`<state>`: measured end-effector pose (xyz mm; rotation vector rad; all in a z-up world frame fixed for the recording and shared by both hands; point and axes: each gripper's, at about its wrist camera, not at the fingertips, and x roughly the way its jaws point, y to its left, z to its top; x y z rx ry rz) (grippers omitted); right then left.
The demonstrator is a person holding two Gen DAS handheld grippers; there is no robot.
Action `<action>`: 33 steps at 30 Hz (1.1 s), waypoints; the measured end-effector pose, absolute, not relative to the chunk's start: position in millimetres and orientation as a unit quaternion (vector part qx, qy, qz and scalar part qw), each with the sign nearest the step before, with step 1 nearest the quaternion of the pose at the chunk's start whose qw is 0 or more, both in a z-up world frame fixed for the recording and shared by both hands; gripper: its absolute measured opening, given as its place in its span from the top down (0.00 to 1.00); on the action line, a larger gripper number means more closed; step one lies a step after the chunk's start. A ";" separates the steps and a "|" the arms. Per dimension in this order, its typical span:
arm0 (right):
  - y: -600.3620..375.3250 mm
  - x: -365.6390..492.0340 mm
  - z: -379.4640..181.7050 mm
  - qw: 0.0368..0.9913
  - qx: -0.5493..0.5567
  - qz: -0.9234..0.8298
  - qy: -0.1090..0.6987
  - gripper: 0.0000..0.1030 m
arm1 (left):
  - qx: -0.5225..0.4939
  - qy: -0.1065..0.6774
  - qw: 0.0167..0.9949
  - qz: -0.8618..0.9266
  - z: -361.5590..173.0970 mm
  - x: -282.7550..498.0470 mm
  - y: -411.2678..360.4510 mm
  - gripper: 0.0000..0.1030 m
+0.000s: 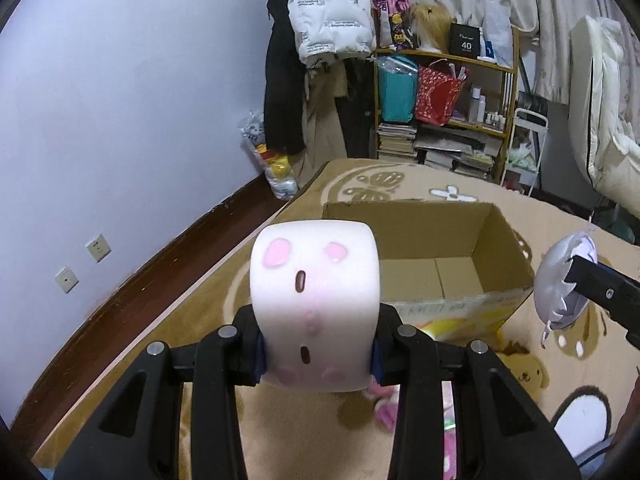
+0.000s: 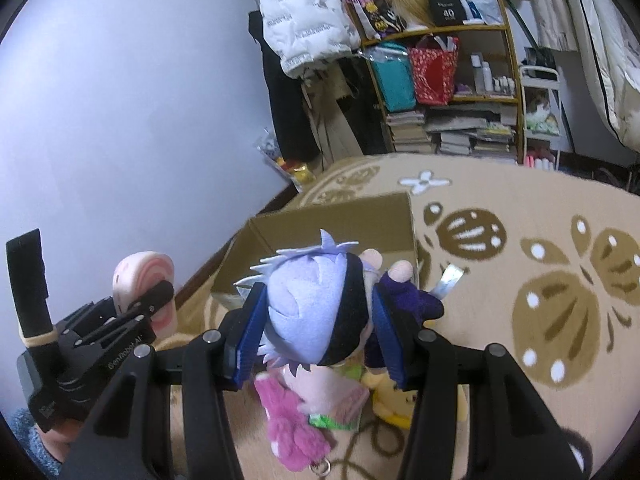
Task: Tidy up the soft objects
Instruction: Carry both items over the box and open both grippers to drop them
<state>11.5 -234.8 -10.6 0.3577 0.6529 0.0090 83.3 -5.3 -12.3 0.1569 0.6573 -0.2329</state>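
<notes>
An open cardboard box [image 1: 430,254] lies on a beige patterned rug [image 1: 304,420], flaps up; the part of its floor in view is bare brown card, and its near outer wall carries yellow print. The left gripper [image 1: 316,354] is clenched on a white cube plush [image 1: 314,300] marked with pink blotches and dark slits, pinched at its lower sides between blue pads [image 1: 258,356] and held in the air on the near side of the box, over the rug. The right gripper [image 2: 316,330] grasps a doll [image 2: 316,304] by its pale lilac, spiky-haired head, which wears a dark band; the doll's purple body and pink hands point toward the box, which fills the middle distance of the right wrist view. In the left wrist view the doll appears at the right edge, level with the box's right wall. Beneath the doll, on the rug, lie a pink fluffy toy [image 2: 294,428] with a metal ring, a yellow plush [image 2: 394,400] and a green-edged packet [image 2: 338,420], close together and partly hidden by the gripper. Behind the rug stands a wooden shelf [image 1: 506,92] holding a teal bag [image 1: 396,92], a red bag [image 1: 438,94], bottles and stacked books [image 1: 396,140]. A white puffer jacket [image 1: 330,16] and dark clothes hang to its left against a pale wall [image 1: 132,92] with two sockets. A clear bag of small toys [image 1: 272,160] stands at the wall's foot, and white bedding [image 1: 608,120] fills the right side.
</notes>
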 end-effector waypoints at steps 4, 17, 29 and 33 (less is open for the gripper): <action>-234.6 25.4 -6.4 0.935 0.173 0.013 0.309 0.46 | 0.083 0.320 0.937 -0.112 -16.9 100.2 -12.8 0.65; -228.7 59.3 -5.1 0.948 0.138 0.039 0.285 0.45 | 0.089 0.304 0.939 -0.131 -14.9 140.6 -42.2 0.64; -235.1 84.2 -32.1 0.945 0.137 0.031 0.295 0.43 | 0.103 0.296 0.938 -0.145 -27.7 156.8 -59.2 0.63; -240.5 90.6 -43.6 0.939 0.145 0.027 0.309 0.41 | 0.116 0.307 0.933 -0.147 -36.5 159.0 -66.8 0.62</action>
